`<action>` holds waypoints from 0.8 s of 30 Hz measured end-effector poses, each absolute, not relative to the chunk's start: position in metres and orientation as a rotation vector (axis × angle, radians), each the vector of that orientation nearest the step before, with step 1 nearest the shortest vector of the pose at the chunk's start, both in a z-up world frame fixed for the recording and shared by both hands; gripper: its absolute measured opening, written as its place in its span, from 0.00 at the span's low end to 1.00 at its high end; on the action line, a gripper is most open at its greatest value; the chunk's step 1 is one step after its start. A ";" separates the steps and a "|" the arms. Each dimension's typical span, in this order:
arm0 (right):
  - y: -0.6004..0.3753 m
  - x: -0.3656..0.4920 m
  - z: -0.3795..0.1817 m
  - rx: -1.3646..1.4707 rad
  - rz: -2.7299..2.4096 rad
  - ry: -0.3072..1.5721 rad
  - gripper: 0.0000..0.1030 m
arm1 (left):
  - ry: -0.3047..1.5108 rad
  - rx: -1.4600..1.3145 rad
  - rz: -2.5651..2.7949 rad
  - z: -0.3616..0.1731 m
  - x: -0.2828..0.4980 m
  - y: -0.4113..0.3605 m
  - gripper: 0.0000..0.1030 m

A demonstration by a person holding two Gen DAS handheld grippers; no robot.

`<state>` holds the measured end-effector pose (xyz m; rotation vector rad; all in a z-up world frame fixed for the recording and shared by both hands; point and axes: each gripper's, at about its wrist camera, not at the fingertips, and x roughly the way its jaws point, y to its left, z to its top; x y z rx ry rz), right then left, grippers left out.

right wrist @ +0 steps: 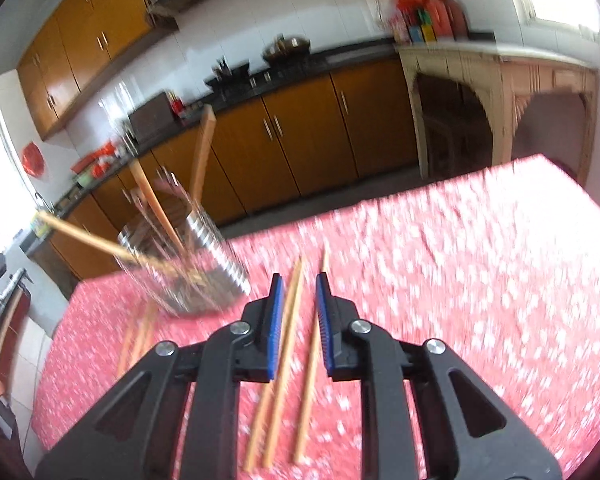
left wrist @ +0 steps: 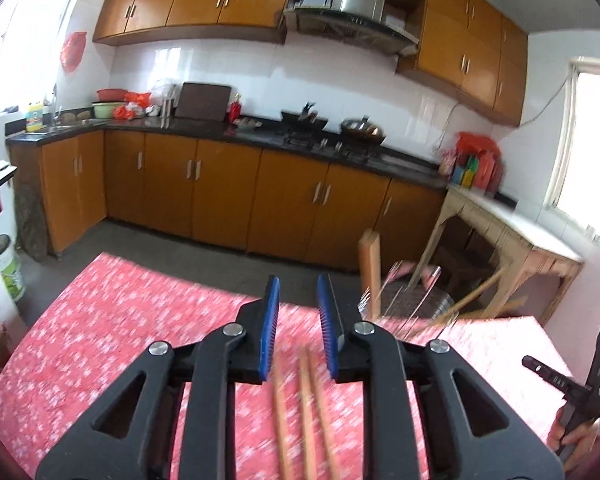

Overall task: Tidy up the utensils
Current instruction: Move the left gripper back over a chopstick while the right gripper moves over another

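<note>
- on the table, a red floral tablecloth [right wrist: 460, 264] covers the whole top, and three loose wooden chopsticks [right wrist: 286, 360] lie side by side on it.
- right gripper [right wrist: 298, 312] hangs just above these chopsticks with its blue-padded fingers [right wrist: 274, 320] parted by a moderate gap, holding nothing; two sticks show between the pads, one lies by the right pad.
- clear glass holder [right wrist: 188, 264] stands near the table's far left edge in the right view, with several chopsticks leaning out of it at angles; two more chopsticks lie on the cloth just in front of it.
- left gripper [left wrist: 298, 320] is likewise parted and empty, with blurred chopsticks [left wrist: 304, 412] below its pads.
- the same holder [left wrist: 404, 304] appears to its right in the left view, motion-blurred.
- wooden kitchen cabinets [left wrist: 220, 184] line the far wall.
</note>
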<state>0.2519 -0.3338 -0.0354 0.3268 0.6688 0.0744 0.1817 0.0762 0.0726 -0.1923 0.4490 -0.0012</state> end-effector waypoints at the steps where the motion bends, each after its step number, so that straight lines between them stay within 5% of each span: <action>1: -0.332 0.252 -0.044 0.320 0.072 0.689 0.17 | 0.464 -0.183 0.010 0.064 0.180 0.078 0.20; 11: -0.294 0.238 -0.117 0.190 0.090 0.865 0.17 | 0.721 -0.125 0.001 -0.043 0.186 0.069 0.20; 15: -0.285 0.232 -0.130 0.133 0.071 0.884 0.17 | 0.761 -0.126 -0.024 -0.065 0.180 0.062 0.31; 24: -0.277 0.224 -0.131 0.071 0.055 0.869 0.18 | 0.813 -0.117 -0.050 -0.088 0.174 0.053 0.31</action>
